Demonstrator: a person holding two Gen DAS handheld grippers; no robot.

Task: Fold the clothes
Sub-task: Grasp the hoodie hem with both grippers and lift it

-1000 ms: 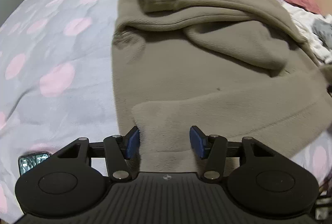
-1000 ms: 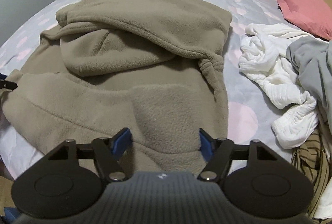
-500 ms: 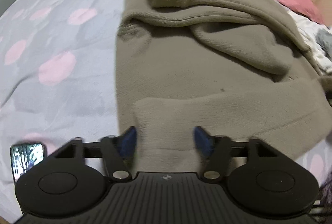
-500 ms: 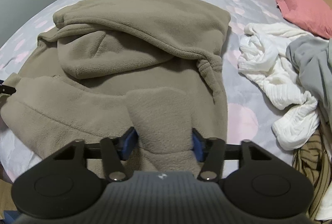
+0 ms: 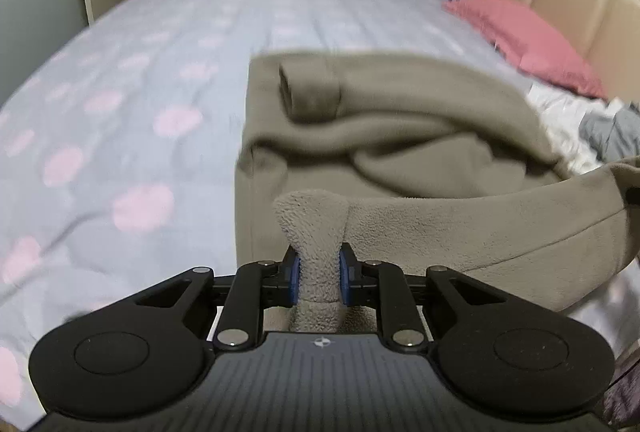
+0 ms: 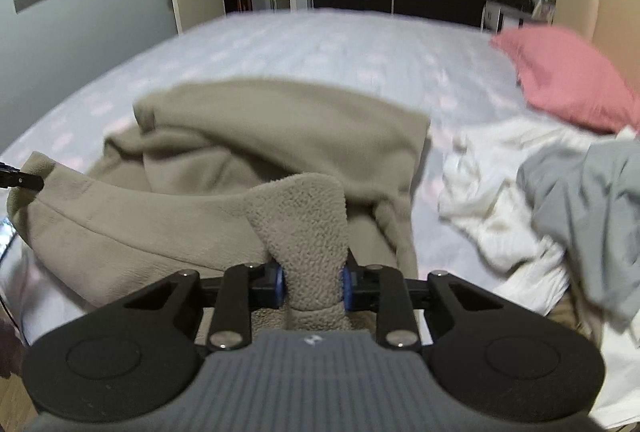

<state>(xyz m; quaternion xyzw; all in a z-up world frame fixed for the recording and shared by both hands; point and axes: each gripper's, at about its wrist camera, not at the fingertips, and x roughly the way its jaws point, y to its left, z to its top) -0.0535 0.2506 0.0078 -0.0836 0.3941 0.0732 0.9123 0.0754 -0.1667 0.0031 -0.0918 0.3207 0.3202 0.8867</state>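
Your left hand-held gripper [image 5: 319,274] is pinching a bunched fold of the taupe fleece garment [image 5: 400,136] at its near edge, the fabric standing up in a tuft between the blue pads [image 5: 295,274]. Your right hand-held gripper [image 6: 312,282] is likewise clamped on the garment's near edge [image 6: 280,136], further to the right. Between the two grips the hem hangs raised above the bed [image 5: 120,112], while the rest of the garment lies on the spotted bedspread directly ahead of both grippers. To the right of it sit a white garment [image 6: 492,200] and a grey one [image 6: 580,192], with a pink pillow [image 6: 568,80] beyond.
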